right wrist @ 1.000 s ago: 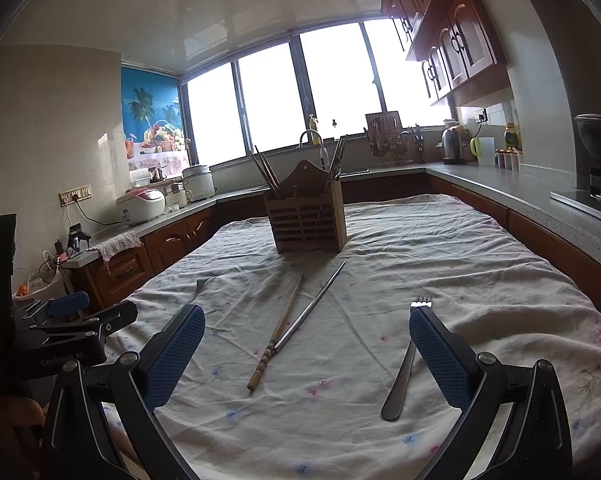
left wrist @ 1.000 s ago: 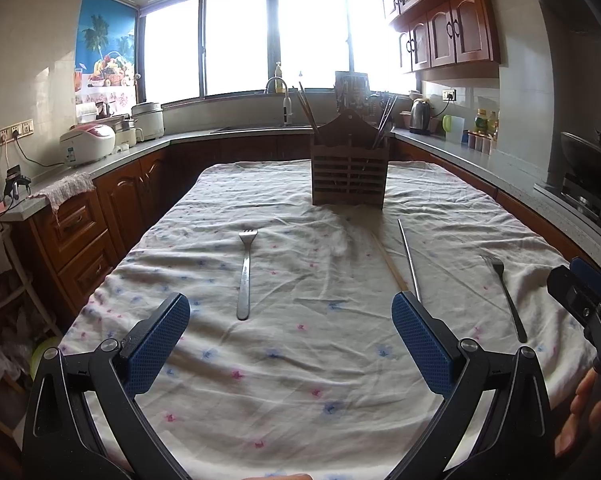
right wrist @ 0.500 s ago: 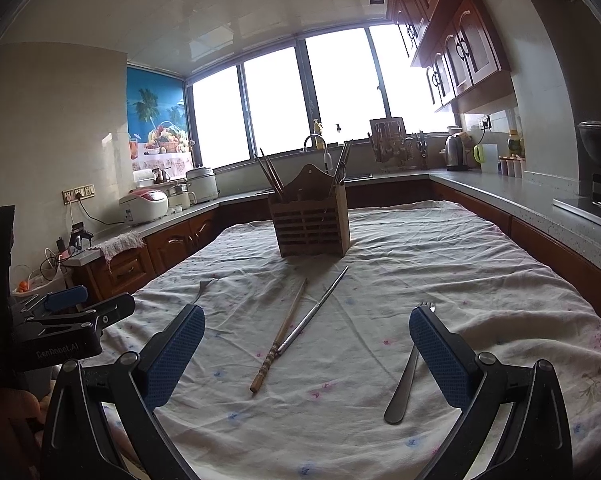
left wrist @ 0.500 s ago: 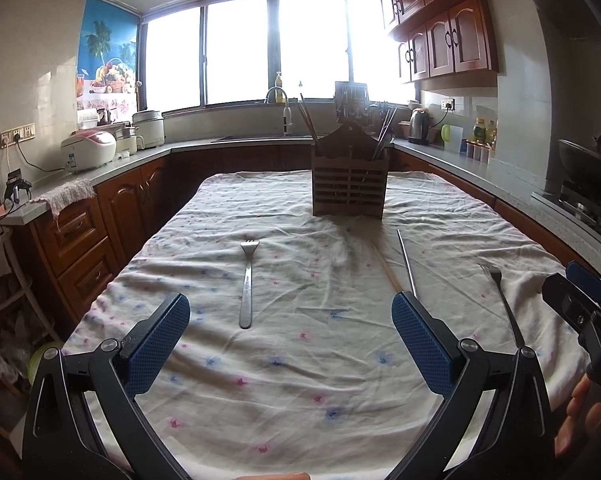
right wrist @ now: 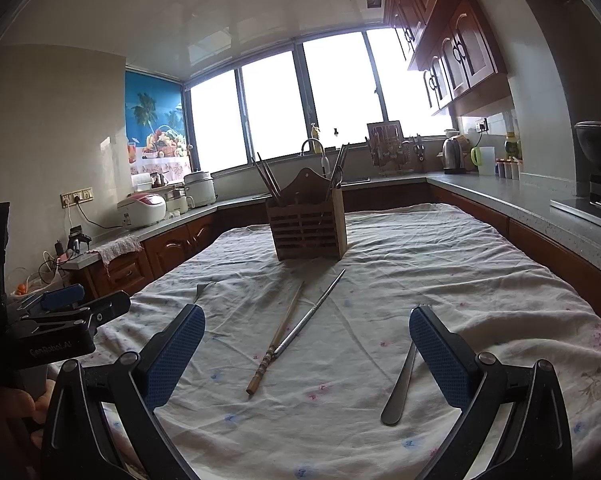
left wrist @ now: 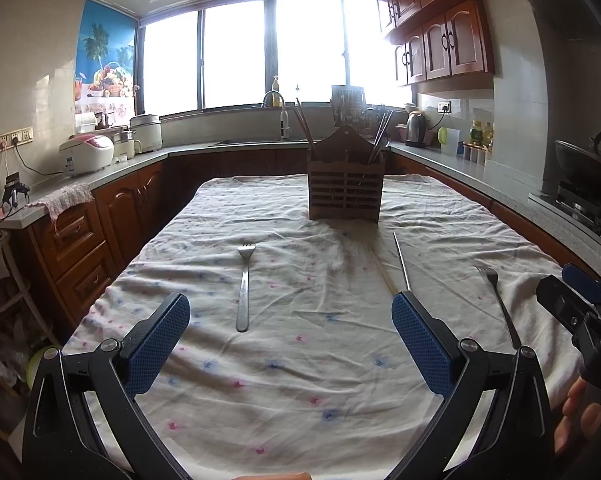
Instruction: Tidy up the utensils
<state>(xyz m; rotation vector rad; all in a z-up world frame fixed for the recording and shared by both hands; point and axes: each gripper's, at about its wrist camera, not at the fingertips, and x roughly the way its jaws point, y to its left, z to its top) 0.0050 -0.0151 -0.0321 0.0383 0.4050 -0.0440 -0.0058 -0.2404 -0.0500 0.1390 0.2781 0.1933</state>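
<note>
A wooden utensil holder (left wrist: 345, 188) with chopsticks in it stands at the far middle of the cloth-covered table (left wrist: 300, 392); it also shows in the right wrist view (right wrist: 308, 226). One metal fork (left wrist: 244, 286) lies ahead of my open, empty left gripper (left wrist: 290, 340). A second fork (right wrist: 398, 386) lies by the right finger of my open, empty right gripper (right wrist: 306, 354). A wooden chopstick (right wrist: 276, 340) and a metal chopstick (right wrist: 310, 316) lie between holder and grippers. The second fork (left wrist: 498, 300) and metal chopstick (left wrist: 401, 262) also show in the left wrist view.
Kitchen counters (left wrist: 496, 176) run around the table on the left, back and right, with a rice cooker (left wrist: 86, 154), a kettle (left wrist: 415, 130) and a wok (left wrist: 588, 168). The other gripper's body shows at the right edge (left wrist: 580, 312) and at the left edge (right wrist: 56, 328).
Both grippers have tilted up and drawn back a little, so the table sits lower in both views. The utensils have not moved.
</note>
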